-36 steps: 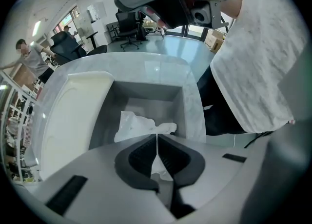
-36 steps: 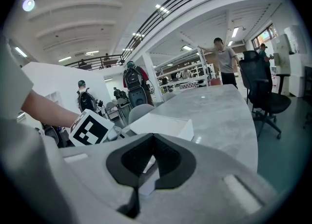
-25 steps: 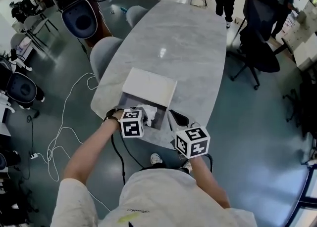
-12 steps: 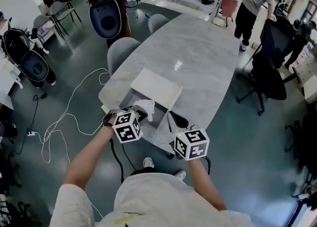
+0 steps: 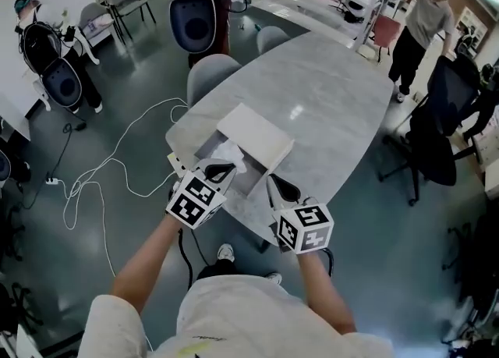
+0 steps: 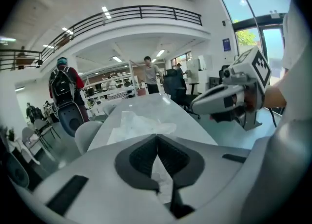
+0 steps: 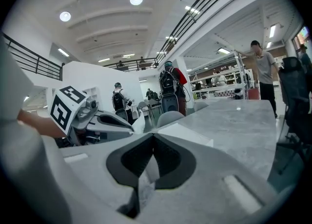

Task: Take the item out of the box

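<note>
a white box sits at the near end of a grey table, its lid tipped back behind the open tray. the left gripper hangs over the tray – its jaws are clenched on a thin fold of the item, a crumpled white wad. the wad is lifted above the tray's rim, with its bulk spilling past the jaw tips toward the lid. in the left gripper view the tips meet, with pale material showing in the slot behind them and the rest of the item bunched just beyond.

the right gripper is at the box's near right corner, well apart from the item. its jaws are pressed together on a pale strip – seemingly the box's thin wall, though the view is poor there. the box lies just beyond the tips.

a grey chair stands at the table's left edge, and a white cable loops over the floor.
</note>
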